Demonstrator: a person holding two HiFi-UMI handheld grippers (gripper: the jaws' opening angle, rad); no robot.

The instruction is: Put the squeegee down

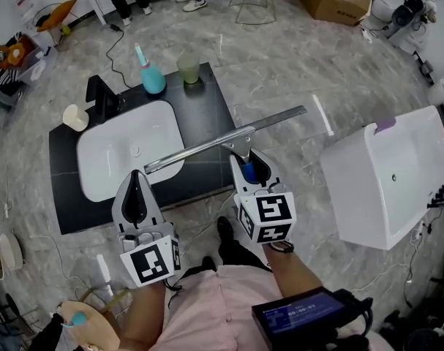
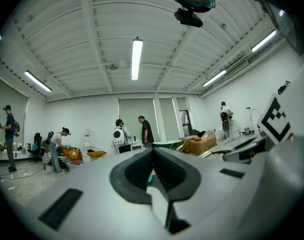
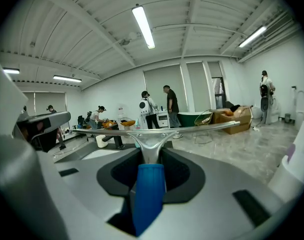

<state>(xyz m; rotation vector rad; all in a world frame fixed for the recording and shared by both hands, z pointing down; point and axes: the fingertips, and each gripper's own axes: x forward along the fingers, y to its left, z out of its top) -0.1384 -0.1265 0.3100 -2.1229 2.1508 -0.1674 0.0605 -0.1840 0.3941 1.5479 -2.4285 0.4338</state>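
Observation:
The squeegee has a long metal blade and a blue handle. My right gripper is shut on that handle and holds the blade crosswise in the air, over the front right edge of the black counter. In the right gripper view the blade spans the picture just past the jaws. My left gripper hangs to the left, over the counter's front edge near the white sink. Its jaws are shut with nothing between them, as the left gripper view also shows.
On the counter stand a teal bottle, a green cup, a white cup and a black faucet. A separate white basin sits at the right. People stand at the room's far side.

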